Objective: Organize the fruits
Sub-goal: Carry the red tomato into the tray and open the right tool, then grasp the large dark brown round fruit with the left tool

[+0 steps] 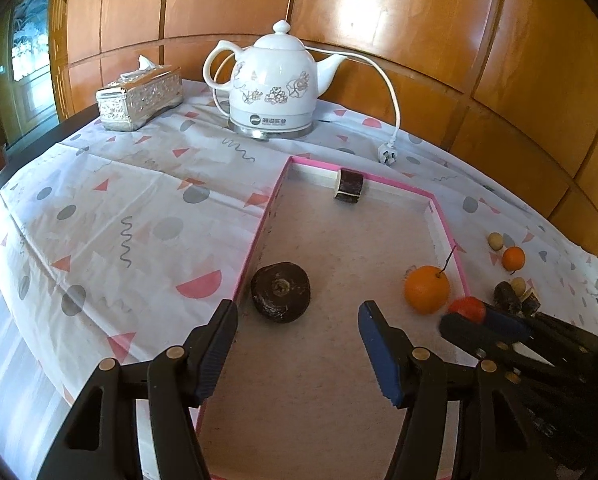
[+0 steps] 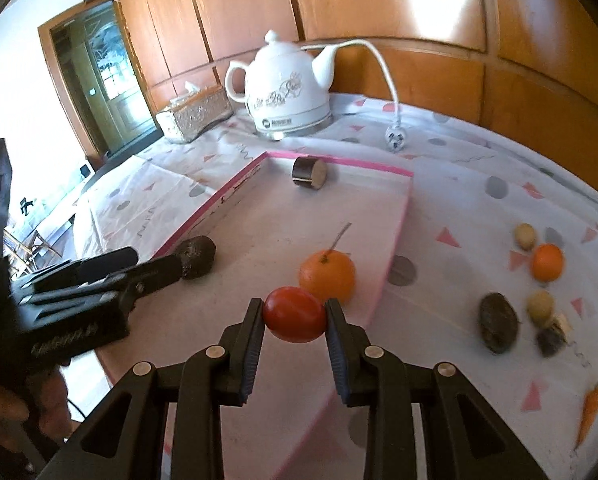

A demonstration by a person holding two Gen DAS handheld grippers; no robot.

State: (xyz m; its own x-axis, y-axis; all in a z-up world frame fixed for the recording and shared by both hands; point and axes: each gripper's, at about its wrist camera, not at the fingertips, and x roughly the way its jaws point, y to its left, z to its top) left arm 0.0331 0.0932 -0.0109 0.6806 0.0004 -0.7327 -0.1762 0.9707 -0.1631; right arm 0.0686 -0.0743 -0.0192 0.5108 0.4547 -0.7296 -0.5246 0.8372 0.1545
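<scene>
A small red tomato (image 2: 295, 314) is pinched between the pads of the right gripper (image 2: 294, 316), held above the near right part of the pink-rimmed tray (image 2: 341, 162) just in front of an orange (image 2: 327, 276) that sits inside it. The left gripper (image 1: 297, 324) stands with its jaws apart and nothing between them, over the tray near a dark round fruit (image 1: 281, 292)—possibly a water chestnut, though the view is soft. Outside the tray on the patterned tablecloth (image 1: 119, 200) lie a smaller orange (image 2: 547, 262) and several other small pieces—well apart from the white kettle (image 1: 275, 84).

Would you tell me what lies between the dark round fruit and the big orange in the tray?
Nothing: in the left wrist view, only bare tray floor separates the dark fruit from the orange.
</scene>
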